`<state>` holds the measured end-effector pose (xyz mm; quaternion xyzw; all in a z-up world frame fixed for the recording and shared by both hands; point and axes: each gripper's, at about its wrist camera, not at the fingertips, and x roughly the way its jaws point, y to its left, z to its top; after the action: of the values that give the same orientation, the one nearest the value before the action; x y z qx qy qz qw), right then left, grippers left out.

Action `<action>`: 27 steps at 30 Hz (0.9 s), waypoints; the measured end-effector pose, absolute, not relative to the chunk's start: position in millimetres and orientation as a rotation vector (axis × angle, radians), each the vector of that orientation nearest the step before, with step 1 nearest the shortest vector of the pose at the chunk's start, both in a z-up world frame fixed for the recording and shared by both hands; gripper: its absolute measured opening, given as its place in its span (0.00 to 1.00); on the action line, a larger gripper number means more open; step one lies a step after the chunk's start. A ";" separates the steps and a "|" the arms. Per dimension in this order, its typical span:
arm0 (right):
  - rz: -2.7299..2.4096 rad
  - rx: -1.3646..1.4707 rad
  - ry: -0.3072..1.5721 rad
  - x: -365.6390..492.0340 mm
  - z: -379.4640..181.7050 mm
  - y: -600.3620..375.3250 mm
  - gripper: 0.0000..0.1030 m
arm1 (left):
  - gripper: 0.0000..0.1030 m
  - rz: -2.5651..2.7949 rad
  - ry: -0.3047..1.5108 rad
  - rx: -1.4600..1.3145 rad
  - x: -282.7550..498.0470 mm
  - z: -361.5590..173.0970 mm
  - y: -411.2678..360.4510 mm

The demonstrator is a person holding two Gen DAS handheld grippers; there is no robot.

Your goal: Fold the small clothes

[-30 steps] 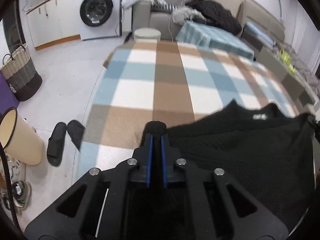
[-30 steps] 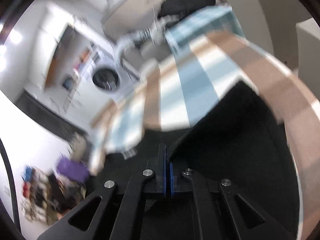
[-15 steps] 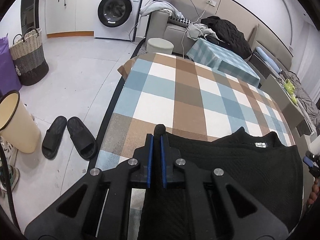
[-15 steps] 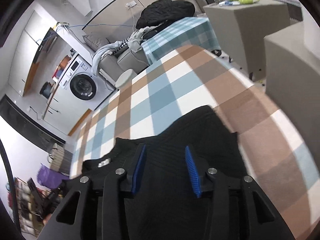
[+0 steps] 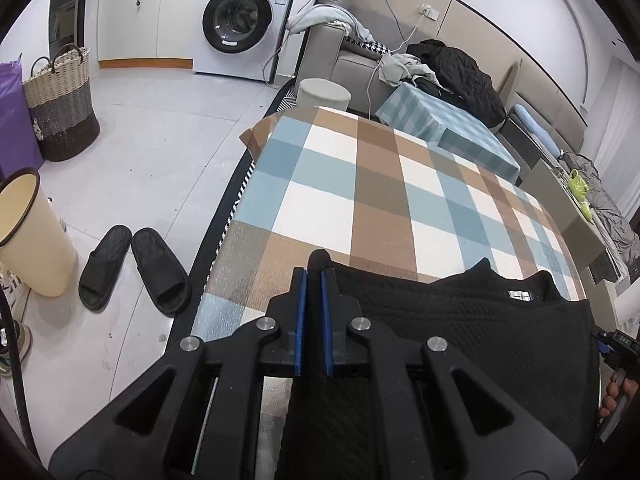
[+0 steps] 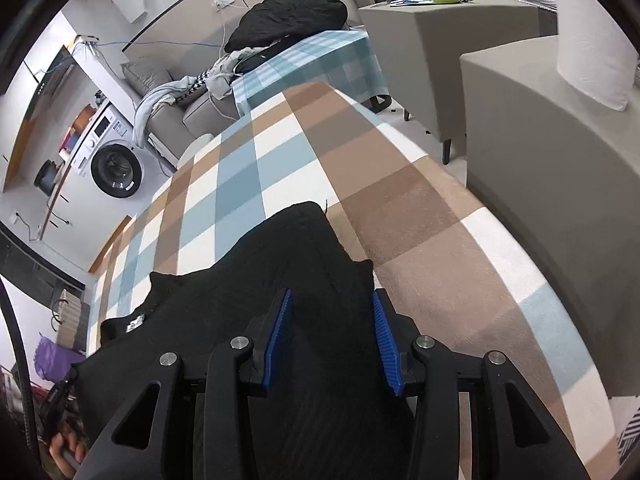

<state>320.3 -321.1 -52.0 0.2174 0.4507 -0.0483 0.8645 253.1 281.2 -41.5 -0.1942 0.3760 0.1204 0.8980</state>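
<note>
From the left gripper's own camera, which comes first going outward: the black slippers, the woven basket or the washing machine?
Outward from the left gripper, which is pinching the black garment:
1. Black slippers, on the floor just to the left.
2. Woven basket, farther off at the left edge.
3. Washing machine, against the far wall.

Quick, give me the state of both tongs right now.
Left tongs: shut on the black garment.
Right tongs: open, hanging over the garment, gripping nothing.
</note>
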 end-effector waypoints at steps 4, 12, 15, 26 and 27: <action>-0.115 0.409 0.912 324.1 -52.4 -316.8 0.14 | 0.04 0.243 0.762 -0.409 250.8 -38.6 280.9; 0.068 0.409 0.615 299.0 0.5 -304.8 0.09 | 0.04 0.239 0.651 -0.393 228.4 -8.4 279.6; 0.062 0.412 0.579 299.0 8.8 -300.7 0.09 | 0.04 0.255 0.640 -0.405 224.3 -4.7 285.2; -0.004 0.485 0.802 309.0 -22.7 -313.6 0.42 | 0.07 0.312 0.818 -0.431 217.5 -38.1 291.4; -0.003 0.486 0.814 304.3 -24.6 -315.2 0.42 | 0.14 0.311 0.823 -0.424 215.9 -39.6 288.9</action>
<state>304.3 -315.2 -24.6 0.2338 0.3920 -0.0015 0.8897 215.9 288.9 -39.6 -0.2038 0.3953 0.1493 0.8831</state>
